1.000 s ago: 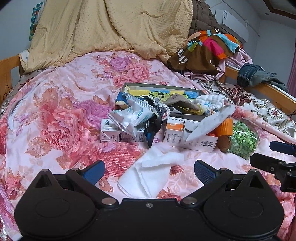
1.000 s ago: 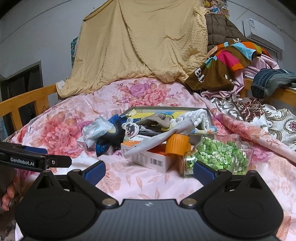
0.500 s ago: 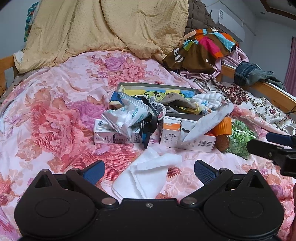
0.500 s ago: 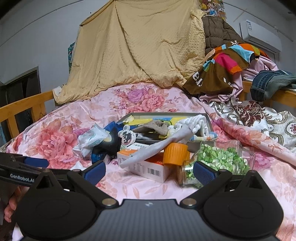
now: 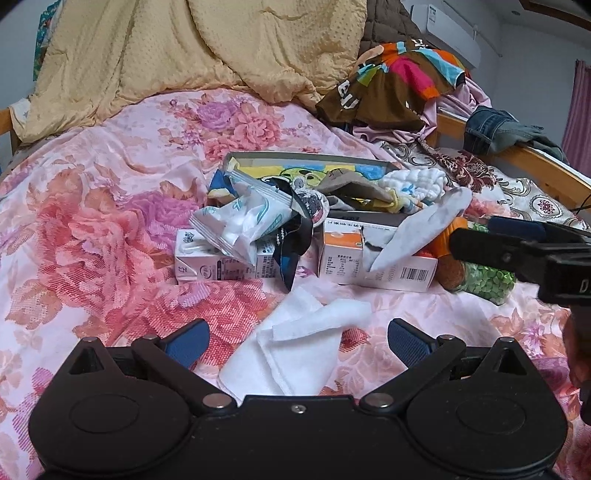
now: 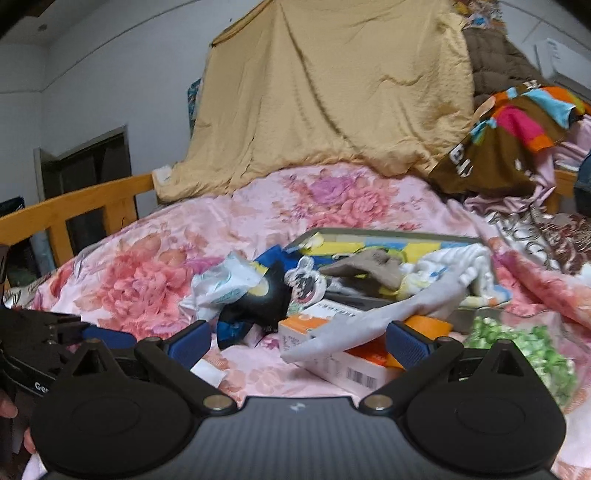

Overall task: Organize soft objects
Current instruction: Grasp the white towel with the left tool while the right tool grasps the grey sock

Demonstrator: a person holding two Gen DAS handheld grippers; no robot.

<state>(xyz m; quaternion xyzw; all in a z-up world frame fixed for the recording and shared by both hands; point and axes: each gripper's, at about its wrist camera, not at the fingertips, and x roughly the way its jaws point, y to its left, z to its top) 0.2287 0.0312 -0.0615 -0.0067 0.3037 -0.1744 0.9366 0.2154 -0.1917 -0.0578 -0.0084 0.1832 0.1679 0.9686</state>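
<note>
Cloth [image 5: 295, 347], white, crumpled on bedspread [image 5: 92, 229] just ahead of left gripper [image 5: 297, 338], between its fingers. Both grippers wide open, empty; right gripper [image 6: 298, 338] near sock [image 6: 373, 321]. Approach step. Next: lower, close on cloth.

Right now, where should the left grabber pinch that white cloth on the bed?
Probably the raised folded flap on top of the white cloth, coming straight down from above. That flap lifts off the bedspread, so the open left gripper can close across it.

You've got a milk carton [image 5: 218, 264] left, orange-white barcode box [image 5: 376, 264] centre, jar of green bits [image 5: 484, 277] right, air conditioner [image 5: 447, 27] far right on the wall.
</note>
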